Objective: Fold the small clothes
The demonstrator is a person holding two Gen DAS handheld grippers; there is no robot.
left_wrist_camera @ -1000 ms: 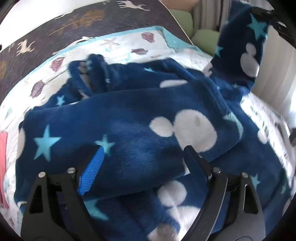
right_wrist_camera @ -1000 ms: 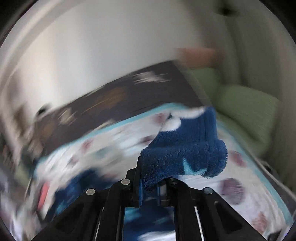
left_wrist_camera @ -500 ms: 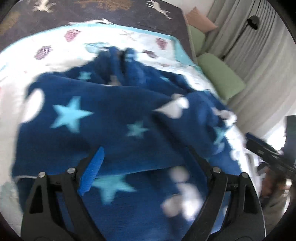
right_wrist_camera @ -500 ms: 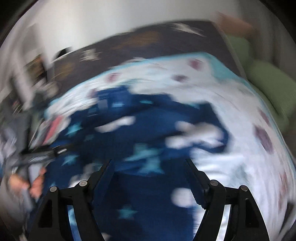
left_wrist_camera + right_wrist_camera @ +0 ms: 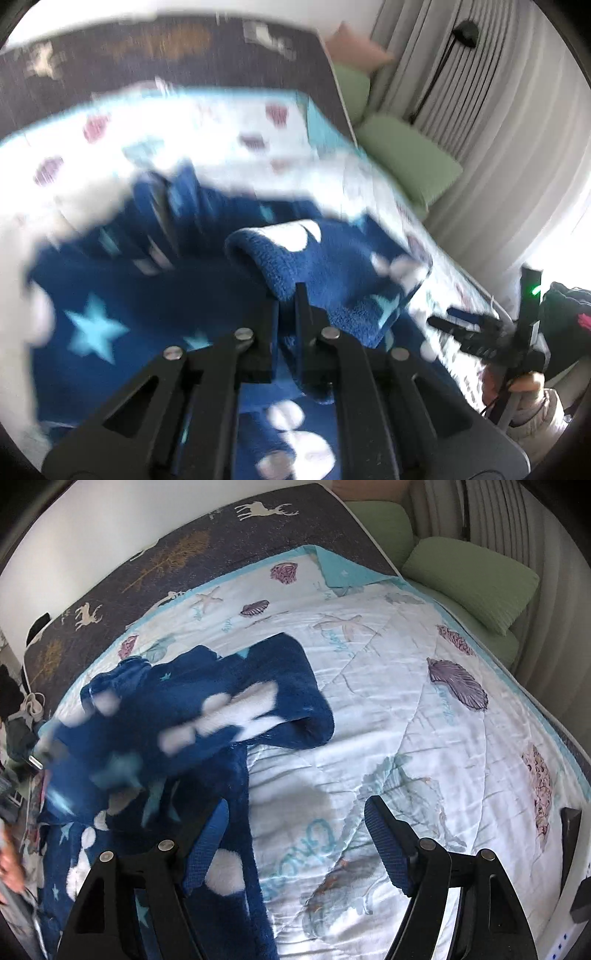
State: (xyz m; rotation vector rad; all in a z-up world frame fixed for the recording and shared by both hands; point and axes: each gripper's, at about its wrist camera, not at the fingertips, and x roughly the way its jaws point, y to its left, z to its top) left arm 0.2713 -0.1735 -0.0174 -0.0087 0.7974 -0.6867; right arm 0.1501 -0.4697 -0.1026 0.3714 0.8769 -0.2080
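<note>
Fluffy navy fleece garment (image 5: 332, 273) with stars lies on a quilted bedspread (image 5: 406, 709); left tool (image 5: 286, 295) pinches its edge, right tool (image 5: 295, 827) gapes empty.

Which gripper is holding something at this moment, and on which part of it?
The left gripper is shut on the blue fleece garment, pinching a raised fold of it. The right gripper is open and holds nothing.

i'm in a home bedroom: a bed with a seashell quilt (image 5: 424, 709), green pillows (image 5: 469, 579), grey curtains (image 5: 476, 122) beside it.
</note>
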